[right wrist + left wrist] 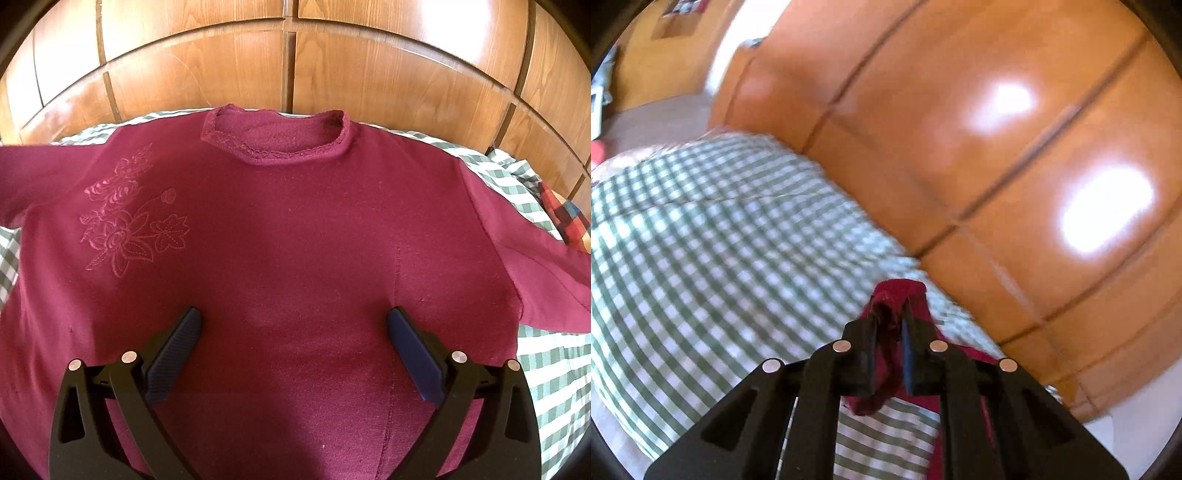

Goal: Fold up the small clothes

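— The maroon sweatshirt (295, 240): where does it sit in the left wrist view?

— Only a bunched bit of it shows there, a dark red cuff or sleeve end (892, 332); I cannot tell which. The left gripper (888, 314) is clenched on it, fabric pinched between the pads, above the green checked bedsheet (720, 240). The wooden headboard (997, 129) is behind. I'd judge that grip is meant to carry the sleeve over the body.

— And the right wrist view?

— The garment lies front up and spread flat on the sheet, collar (275, 138) toward the headboard, embroidered flowers (129, 221) on one shoulder. The right gripper (293, 325) hangs over the lower chest, jaws released and spread wide, gripping nothing. Probably it waits there to steady the cloth.
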Tool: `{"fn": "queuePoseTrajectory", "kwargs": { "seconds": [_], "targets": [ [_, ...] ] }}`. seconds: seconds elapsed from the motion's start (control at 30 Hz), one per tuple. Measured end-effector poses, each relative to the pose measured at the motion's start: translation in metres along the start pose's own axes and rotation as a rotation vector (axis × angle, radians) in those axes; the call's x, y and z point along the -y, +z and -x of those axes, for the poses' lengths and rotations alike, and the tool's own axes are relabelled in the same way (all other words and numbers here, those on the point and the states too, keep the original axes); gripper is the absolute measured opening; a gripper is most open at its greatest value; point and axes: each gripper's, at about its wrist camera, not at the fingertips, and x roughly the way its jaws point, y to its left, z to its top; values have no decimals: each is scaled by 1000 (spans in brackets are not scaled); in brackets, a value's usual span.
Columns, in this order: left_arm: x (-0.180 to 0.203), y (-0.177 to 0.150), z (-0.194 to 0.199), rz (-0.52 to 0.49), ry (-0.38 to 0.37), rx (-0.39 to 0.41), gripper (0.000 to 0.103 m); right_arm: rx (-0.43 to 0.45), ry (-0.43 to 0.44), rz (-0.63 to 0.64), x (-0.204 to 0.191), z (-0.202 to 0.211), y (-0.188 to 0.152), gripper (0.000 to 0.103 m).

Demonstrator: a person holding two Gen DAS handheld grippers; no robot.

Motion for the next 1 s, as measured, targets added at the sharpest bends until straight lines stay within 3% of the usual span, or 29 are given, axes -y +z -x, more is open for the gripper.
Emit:
{"fn": "queuePoseTrajectory", "kwargs": {
  "seconds": [0.1,0.17,0.23,0.3,0.33,0.37,0.4,0.5,0.63,0.73,0.83,1.0],
  "targets": [
    [-43,12,-39,105,121,-57,9,0,0,3,0,0,0,99],
    [-61,14,-58,120,197,-71,9,0,0,3,0,0,-1,99],
    [-85,15,-80,168,241,-114,11,-1,-2,4,0,0,-1,99],
    [-103,15,-94,197,272,-137,19,-1,-3,4,0,-1,0,99],
    [-108,12,-96,205,297,-134,29,-2,-4,5,0,-1,0,99],
    [-115,10,-96,223,316,-126,46,-2,-6,6,0,-1,0,99],
    [-123,9,-97,246,298,-120,53,-2,-7,7,0,-1,0,99],
    [-143,-3,-89,307,245,-88,59,-3,-8,8,0,-2,-1,99],
    [-150,-27,-86,289,228,-107,58,-3,-10,10,0,-2,-1,99],
    [-139,-44,-93,205,239,-101,58,-3,-11,11,0,-2,-1,99],
    [-126,-47,-104,129,269,-148,11,-4,-12,13,0,-2,-1,99],
    [-108,-35,-94,89,329,-84,8,-3,-12,12,0,-2,0,99]
  ]
}}
